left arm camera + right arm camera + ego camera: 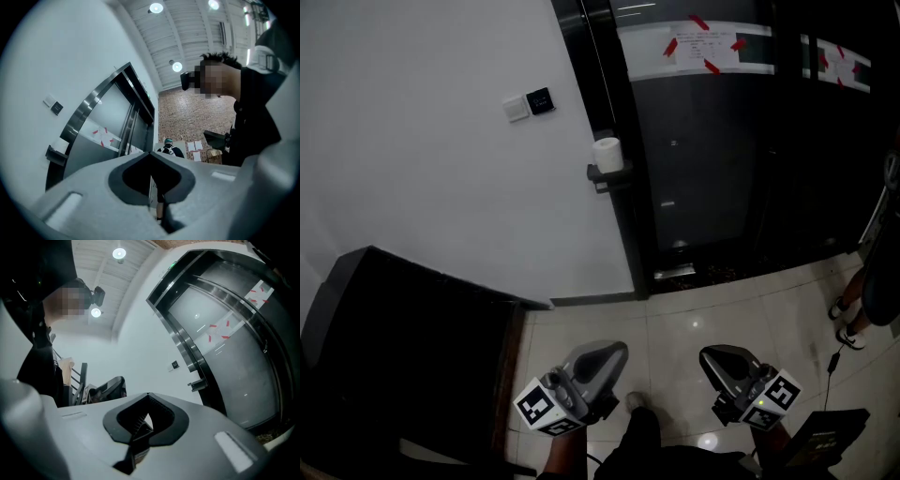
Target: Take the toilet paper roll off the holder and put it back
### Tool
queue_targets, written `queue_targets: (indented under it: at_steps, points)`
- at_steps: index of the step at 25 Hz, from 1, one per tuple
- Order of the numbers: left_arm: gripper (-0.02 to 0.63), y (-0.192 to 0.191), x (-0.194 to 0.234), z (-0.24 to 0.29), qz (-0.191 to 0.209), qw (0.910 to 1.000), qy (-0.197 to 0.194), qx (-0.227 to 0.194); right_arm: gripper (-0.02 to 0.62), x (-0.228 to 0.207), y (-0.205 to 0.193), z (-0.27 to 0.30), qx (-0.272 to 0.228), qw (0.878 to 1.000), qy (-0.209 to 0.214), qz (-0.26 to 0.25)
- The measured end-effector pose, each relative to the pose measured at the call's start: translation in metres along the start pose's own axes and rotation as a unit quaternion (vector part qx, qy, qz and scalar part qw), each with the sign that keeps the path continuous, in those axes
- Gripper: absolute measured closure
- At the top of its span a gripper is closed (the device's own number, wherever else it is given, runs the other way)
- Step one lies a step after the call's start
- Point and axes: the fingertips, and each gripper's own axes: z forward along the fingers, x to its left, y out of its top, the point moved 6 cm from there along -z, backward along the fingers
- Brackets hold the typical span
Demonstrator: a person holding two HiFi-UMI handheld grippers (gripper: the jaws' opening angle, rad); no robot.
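Both grippers hang low over the floor (722, 309), far short of the work. The left gripper (614, 352) has its jaws clenched tip to tip on nothing. The right gripper (712, 358) is likewise pressed together and empty. The roll (607, 153) sits on the holder (609, 174), well ahead of and above both pairs of jaws, at the wall (441, 187) edge beside the dark door (703, 169).

The step in hand looks like the approach. To do it well, raise one gripper level with the roll and release its jaws wide before arriving. Come in from the front so the jaws straddle the roll's sides. Squeeze lightly, since paper will likely crush, then lift straight up clear of the holder.
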Motion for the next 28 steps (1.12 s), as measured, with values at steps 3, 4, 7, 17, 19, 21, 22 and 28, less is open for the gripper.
queue_targets:
  at_steps: [3, 4, 7, 17, 19, 21, 22, 28]
  points:
    - [0.609, 0.011, 0.066, 0.007, -0.007, 0.9999, -0.011, -0.010, 0.594, -0.028, 0.003, 0.058, 0.012, 1.000, -0.005, -0.011]
    - [0.609, 0.018, 0.085, 0.011, -0.011, 0.9996, -0.020, -0.018, 0.594, -0.036, 0.006, 0.078, 0.014, 1.000, -0.007, -0.015]
    - [0.609, 0.041, 0.138, 0.021, -0.019, 0.9980, -0.041, -0.044, 0.594, -0.063, 0.012, 0.140, 0.020, 0.999, -0.015, -0.025]
    - [0.609, 0.056, 0.265, 0.032, -0.034, 0.9969, -0.058, -0.040, 0.594, -0.116, 0.021, 0.268, 0.032, 0.998, -0.020, -0.052]
    - [0.609, 0.058, 0.273, 0.039, -0.041, 0.9961, -0.061, -0.049, 0.594, -0.123, 0.026, 0.279, 0.026, 0.998, -0.018, -0.053]
    - [0.609, 0.055, 0.279, 0.043, -0.043, 0.9961, -0.062, -0.047, 0.594, -0.128, 0.026, 0.285, 0.019, 0.998, -0.013, -0.050]
    - [0.609, 0.053, 0.281, 0.044, -0.039, 0.9965, -0.061, -0.040, 0.594, -0.132, 0.025, 0.285, 0.021, 0.998, -0.012, -0.051]
    - [0.609, 0.049, 0.294, 0.070, -0.026, 0.9975, -0.059, -0.029, 0.594, -0.166, 0.028, 0.293, 0.014, 0.999, -0.006, -0.045]
